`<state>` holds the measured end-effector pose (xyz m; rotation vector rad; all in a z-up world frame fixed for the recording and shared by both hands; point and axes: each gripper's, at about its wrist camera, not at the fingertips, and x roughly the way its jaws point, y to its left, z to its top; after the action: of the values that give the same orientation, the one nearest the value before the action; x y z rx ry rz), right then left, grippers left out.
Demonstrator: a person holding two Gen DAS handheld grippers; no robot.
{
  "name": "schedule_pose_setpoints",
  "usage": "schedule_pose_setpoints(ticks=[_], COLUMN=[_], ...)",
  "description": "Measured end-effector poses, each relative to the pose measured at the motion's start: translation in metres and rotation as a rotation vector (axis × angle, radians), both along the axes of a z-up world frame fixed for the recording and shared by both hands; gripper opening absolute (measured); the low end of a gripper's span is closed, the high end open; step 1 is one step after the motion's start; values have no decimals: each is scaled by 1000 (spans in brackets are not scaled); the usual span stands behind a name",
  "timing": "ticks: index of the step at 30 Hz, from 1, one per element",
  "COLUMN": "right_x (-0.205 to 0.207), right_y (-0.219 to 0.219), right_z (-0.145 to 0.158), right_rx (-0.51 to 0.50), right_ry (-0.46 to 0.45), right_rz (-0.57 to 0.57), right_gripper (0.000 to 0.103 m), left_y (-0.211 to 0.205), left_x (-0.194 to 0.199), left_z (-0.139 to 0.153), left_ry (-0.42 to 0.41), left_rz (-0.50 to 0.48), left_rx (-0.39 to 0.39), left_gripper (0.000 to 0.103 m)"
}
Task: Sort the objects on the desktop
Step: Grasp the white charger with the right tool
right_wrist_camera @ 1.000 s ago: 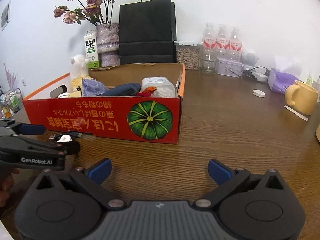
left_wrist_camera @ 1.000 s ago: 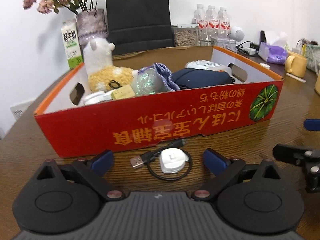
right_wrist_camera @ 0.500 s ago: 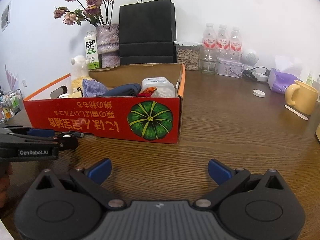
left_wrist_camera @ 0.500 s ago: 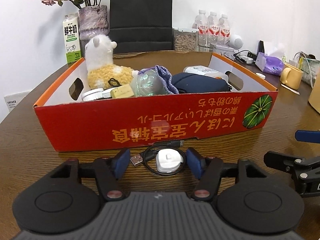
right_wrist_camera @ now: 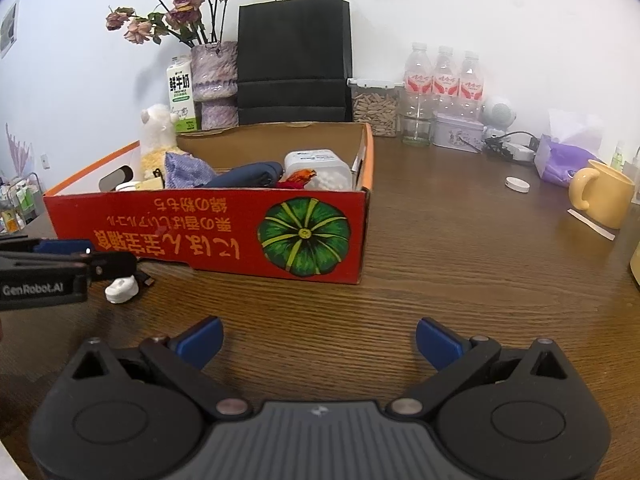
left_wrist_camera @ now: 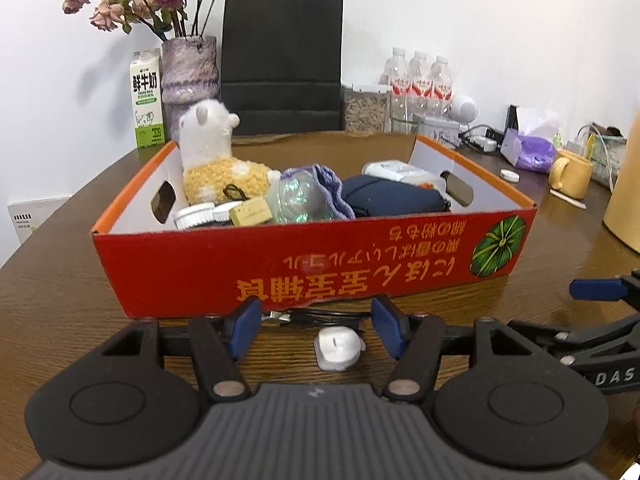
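A white charger (left_wrist_camera: 338, 347) with a coiled black cable (left_wrist_camera: 316, 315) is between the pads of my left gripper (left_wrist_camera: 314, 326), whose jaws are closed on the cable coil; the plug hangs just below, close to the table. It also shows in the right wrist view (right_wrist_camera: 121, 289). A red cardboard box (left_wrist_camera: 320, 268) stands right behind, holding a plush alpaca (left_wrist_camera: 218, 160), a purple cloth (left_wrist_camera: 330, 188), a dark pouch (left_wrist_camera: 392, 198) and small items. My right gripper (right_wrist_camera: 318, 342) is open and empty over bare table, right of the left gripper (right_wrist_camera: 86, 258).
Behind the box stand a black paper bag (left_wrist_camera: 282, 64), a vase of dried roses (left_wrist_camera: 190, 70), a milk carton (left_wrist_camera: 146, 98), water bottles (left_wrist_camera: 418, 80) and a jar. A yellow mug (right_wrist_camera: 602, 194) and a white lid (right_wrist_camera: 517, 184) sit at the right.
My left gripper went from wide open to closed around the cable coil, and the charger has risen off the table with it. The right gripper has stayed open and still.
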<state>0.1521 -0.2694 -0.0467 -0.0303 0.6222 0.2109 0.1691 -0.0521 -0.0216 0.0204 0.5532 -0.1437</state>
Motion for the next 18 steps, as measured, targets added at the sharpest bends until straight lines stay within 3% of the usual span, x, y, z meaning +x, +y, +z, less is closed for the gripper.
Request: schedule_pose_setpoints(ticks=[10, 18], right_x=[-1, 2], right_y=[32, 85], right_z=[11, 15], right_rx=[-15, -9], right_ry=[-11, -10], right_rz=[53, 139], right_gripper=[103, 101], left_y=[30, 71], left_x=[-11, -21], left_z=[13, 20], left_ry=[-46, -72], left_rz=[26, 72], left_rx=[-47, -71], left_gripper=[62, 62])
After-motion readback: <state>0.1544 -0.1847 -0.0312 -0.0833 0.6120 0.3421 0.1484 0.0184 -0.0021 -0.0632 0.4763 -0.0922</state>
